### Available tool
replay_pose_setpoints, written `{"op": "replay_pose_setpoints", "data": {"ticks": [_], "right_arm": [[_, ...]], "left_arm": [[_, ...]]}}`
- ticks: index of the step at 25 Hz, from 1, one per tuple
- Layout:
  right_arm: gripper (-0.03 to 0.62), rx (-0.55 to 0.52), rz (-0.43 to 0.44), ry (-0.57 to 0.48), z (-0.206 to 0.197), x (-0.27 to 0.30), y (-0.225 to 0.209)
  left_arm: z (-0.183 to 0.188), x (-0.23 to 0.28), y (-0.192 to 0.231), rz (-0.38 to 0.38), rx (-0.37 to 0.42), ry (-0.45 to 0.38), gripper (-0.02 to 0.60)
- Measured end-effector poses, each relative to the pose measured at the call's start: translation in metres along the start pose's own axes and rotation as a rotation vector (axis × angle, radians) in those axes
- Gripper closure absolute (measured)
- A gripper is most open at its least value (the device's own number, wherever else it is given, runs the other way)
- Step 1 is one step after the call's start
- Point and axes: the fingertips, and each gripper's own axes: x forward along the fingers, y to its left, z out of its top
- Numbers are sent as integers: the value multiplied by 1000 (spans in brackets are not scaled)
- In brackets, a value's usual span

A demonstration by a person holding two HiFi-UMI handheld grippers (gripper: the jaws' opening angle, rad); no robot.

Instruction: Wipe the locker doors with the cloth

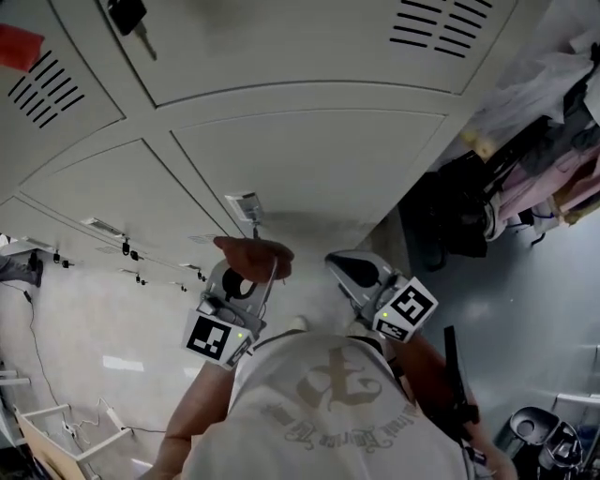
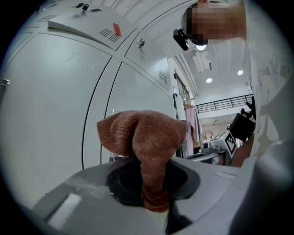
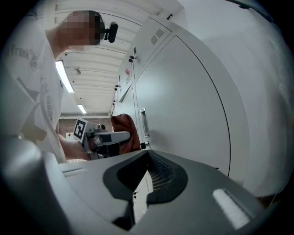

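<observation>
A rust-brown cloth (image 2: 142, 133) is bunched up and pinched between the jaws of my left gripper (image 2: 152, 176), which is shut on it. In the head view that cloth (image 1: 255, 253) sits at the tip of the left gripper (image 1: 246, 281), close to a pale grey locker door (image 1: 309, 159) and just below its small latch (image 1: 246, 205). My right gripper (image 1: 351, 266) hangs beside it to the right, shut and empty. In the right gripper view its jaws (image 3: 148, 154) meet with nothing between them, next to a locker door (image 3: 188, 101) with a recessed handle (image 3: 143, 122).
Clothes (image 1: 548, 173) and a dark bag (image 1: 459, 220) hang to the right of the lockers. A key with a black tag (image 1: 129, 17) sticks out of an upper door, and a red tag (image 1: 19, 47) shows at the far left. Cables (image 1: 56, 412) lie on the floor.
</observation>
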Motion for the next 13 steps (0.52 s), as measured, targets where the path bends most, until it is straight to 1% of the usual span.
{"op": "replay_pose_setpoints", "data": {"ticks": [2,4,7,10,13], "right_arm": [[586,8,2,-1,2,6,3],[586,10,-1,1,2,10,7],[586,5,-9,12,1,14,13],[586,-2,-20,10,2,14,19],[586,-1,-42,3,4,11,22]], "left_arm": [[-6,-3,4,-7,-4,5,499],[-7,-5,4,-14,-29,1,499],[-9,-7,3,-30,-48,3,499],[-13,-9,1,-55,-46,11,499],[-13,-8,-3,-82,-52,0,499]]}}
